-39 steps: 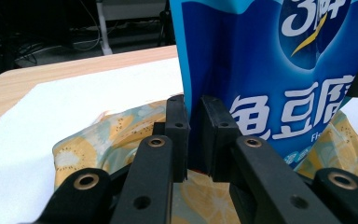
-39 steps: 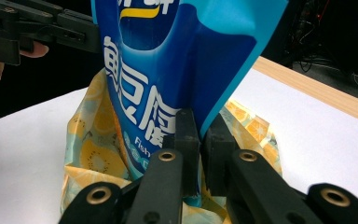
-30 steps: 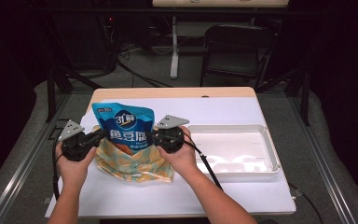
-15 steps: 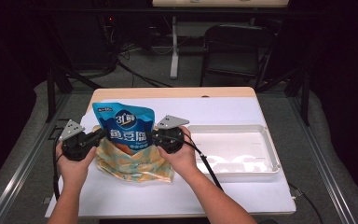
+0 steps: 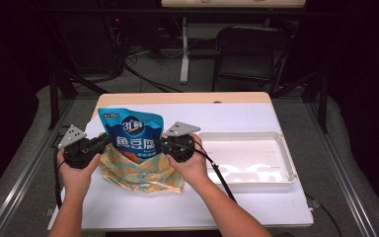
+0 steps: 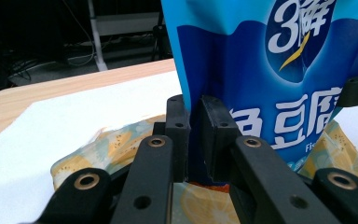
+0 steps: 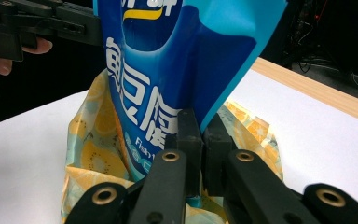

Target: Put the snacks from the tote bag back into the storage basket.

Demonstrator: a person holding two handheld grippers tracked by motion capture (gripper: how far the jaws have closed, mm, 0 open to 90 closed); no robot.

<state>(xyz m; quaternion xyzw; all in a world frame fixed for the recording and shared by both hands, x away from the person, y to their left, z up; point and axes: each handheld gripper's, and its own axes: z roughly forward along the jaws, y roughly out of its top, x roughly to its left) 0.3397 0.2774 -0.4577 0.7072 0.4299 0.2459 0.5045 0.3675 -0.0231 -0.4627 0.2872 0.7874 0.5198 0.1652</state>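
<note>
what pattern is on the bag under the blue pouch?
Yellow-orange citrus and kiwi slices on the patterned bag, beneath the blue pouch; clearest in the right gripper view.

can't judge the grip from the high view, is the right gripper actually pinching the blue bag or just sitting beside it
Observer: The right gripper is shut on the blue bag's side edge, low down, just above the fruit-print bag.
Operator: and the left one
Observer: The left gripper has the bag's other edge between its jaws. They have just been opening a little, and I can't tell whether the pads press on it.
Operator: is the blue bag's bottom inside the printed one
Observer: Its bottom is hidden. In both gripper views the fruit-print bag bunches up around the base.
</note>
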